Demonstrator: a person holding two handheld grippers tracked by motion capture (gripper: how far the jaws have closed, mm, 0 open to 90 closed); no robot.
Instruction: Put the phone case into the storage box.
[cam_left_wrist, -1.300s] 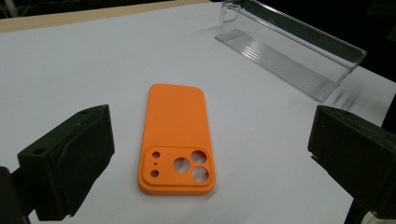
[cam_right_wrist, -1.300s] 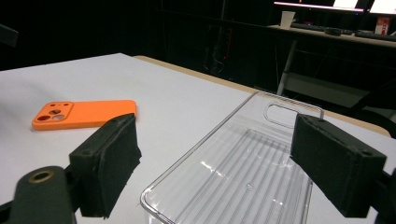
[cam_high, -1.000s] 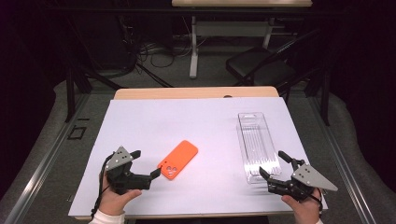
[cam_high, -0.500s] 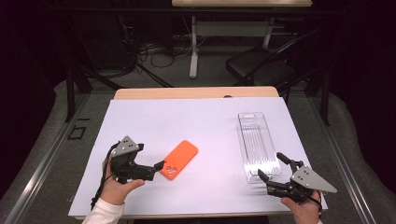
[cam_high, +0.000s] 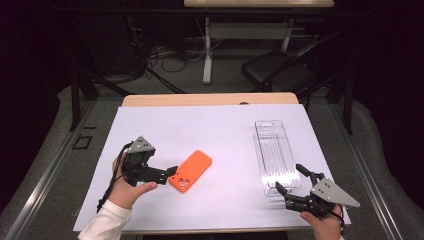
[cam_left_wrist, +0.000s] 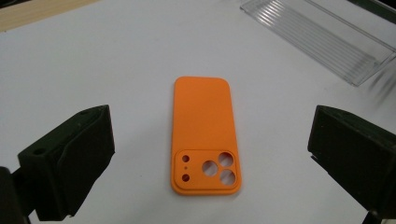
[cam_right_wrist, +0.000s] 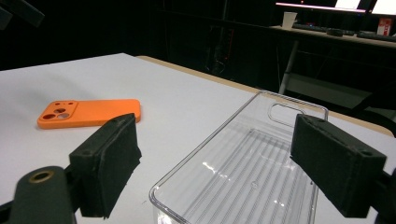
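Lying back-up on the white sheet (cam_high: 210, 130), the orange phone case (cam_high: 190, 171) sits well left of the clear tray (cam_high: 272, 150) in the high view, left gripper (cam_high: 172, 172) at its camera end, right gripper (cam_high: 291, 181) at the tray's near end; the left gripper view has jaws spread wide either side of the case (cam_left_wrist: 203, 133), untouched; the right gripper view shows jaws parted, straddling the tray's (cam_right_wrist: 243, 177) near end, gripping nothing

Setting reads to me as a lab or recording room, not a home. I see a table (cam_high: 210, 99) covered with a white sheet (cam_high: 220, 135), dark surroundings, grey floor. Loose cables (cam_high: 165, 55) lie behind it, next to a desk frame (cam_high: 207, 45) and a black chair (cam_high: 280, 72). The right gripper view shows a far desk (cam_right_wrist: 327, 32) with a cup (cam_right_wrist: 289, 19) and keyboards.
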